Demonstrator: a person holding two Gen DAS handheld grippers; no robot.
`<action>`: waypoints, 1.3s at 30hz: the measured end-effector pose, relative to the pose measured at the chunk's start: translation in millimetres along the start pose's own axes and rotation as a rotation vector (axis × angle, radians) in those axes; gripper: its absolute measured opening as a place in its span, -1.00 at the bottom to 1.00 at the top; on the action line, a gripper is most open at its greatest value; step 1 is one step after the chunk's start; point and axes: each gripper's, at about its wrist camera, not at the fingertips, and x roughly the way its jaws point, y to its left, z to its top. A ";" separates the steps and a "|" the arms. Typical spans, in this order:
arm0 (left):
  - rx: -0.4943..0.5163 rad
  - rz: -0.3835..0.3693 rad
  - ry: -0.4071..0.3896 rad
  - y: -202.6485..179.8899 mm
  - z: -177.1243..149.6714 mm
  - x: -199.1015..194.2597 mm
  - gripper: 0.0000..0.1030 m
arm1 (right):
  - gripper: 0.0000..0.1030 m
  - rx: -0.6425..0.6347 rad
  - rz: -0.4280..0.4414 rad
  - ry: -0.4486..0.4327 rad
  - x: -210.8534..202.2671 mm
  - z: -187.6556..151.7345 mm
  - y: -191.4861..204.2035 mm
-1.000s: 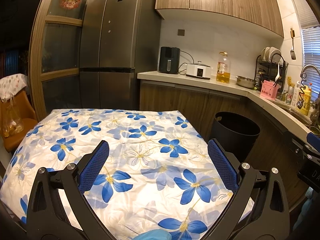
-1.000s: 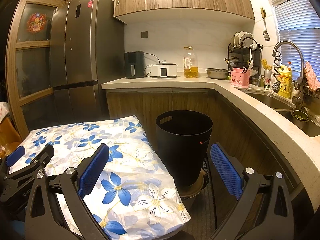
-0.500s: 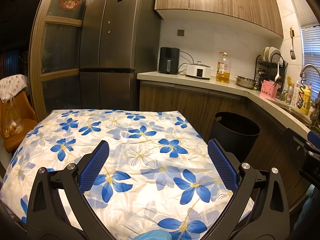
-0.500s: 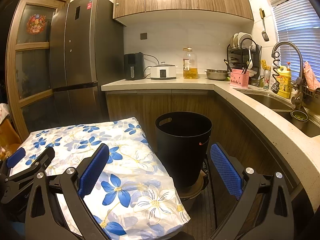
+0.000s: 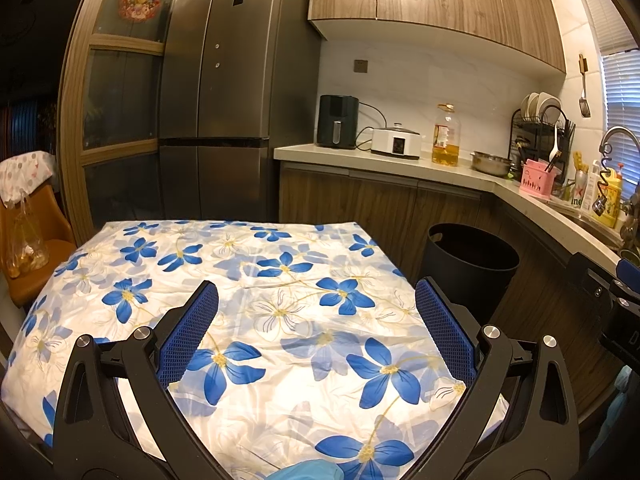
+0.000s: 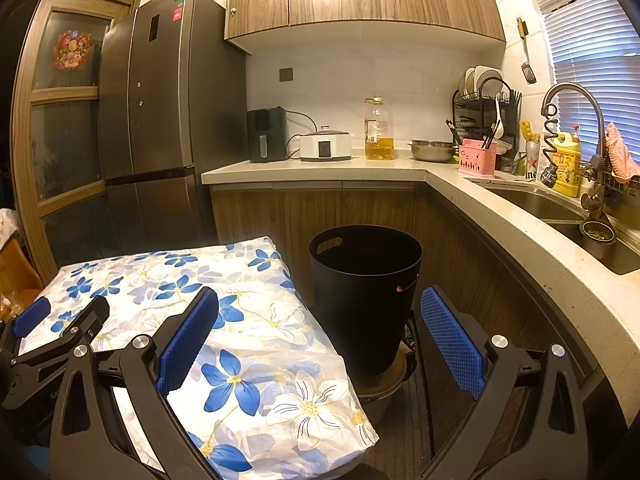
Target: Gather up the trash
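**Holding two empty grippers over a flowered table, beside a black bin**

Hovering above the table, we kept both tools spread wide and gripping nothing. Our left gripper (image 5: 316, 304), black-framed with blue textured pads, hung over the white tablecloth printed with blue flowers (image 5: 248, 280), its jaws far apart and only cloth showing between them. Our right gripper (image 6: 318, 310), of the same make, pointed past the table's corner (image 6: 304, 312) toward the round black plastic trash bin (image 6: 364, 280), which stood on the dark floor just beside the table and in front of the wood-fronted cabinets (image 6: 312, 208). Its jaws too stood wide, with nothing held.

We could see no loose trash on the cloth in either view. A scrap of light blue material (image 5: 306, 473) showed at the bottom edge of the left view; we could not tell what it was.

Behind the table stood a tall dark steel refrigerator (image 5: 224, 92). On the pale counter (image 6: 320, 168) sat a black air fryer (image 6: 266, 134), a white cooker (image 6: 325, 146) and a clear bottle of yellow oil (image 6: 378, 130).
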 end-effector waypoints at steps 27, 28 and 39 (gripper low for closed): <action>0.047 -0.018 0.009 -5.7 -0.2 -0.1 0.65 | 0.90 0.011 -0.004 -0.004 -1.3 1.1 -3.1; 0.047 -0.022 0.010 -5.8 -0.6 0.2 0.64 | 0.90 0.012 -0.005 -0.004 -1.3 0.9 -3.2; 0.042 -0.004 -0.005 -3.6 -1.2 -1.1 0.76 | 0.90 0.021 -0.007 -0.008 -3.0 1.2 -3.8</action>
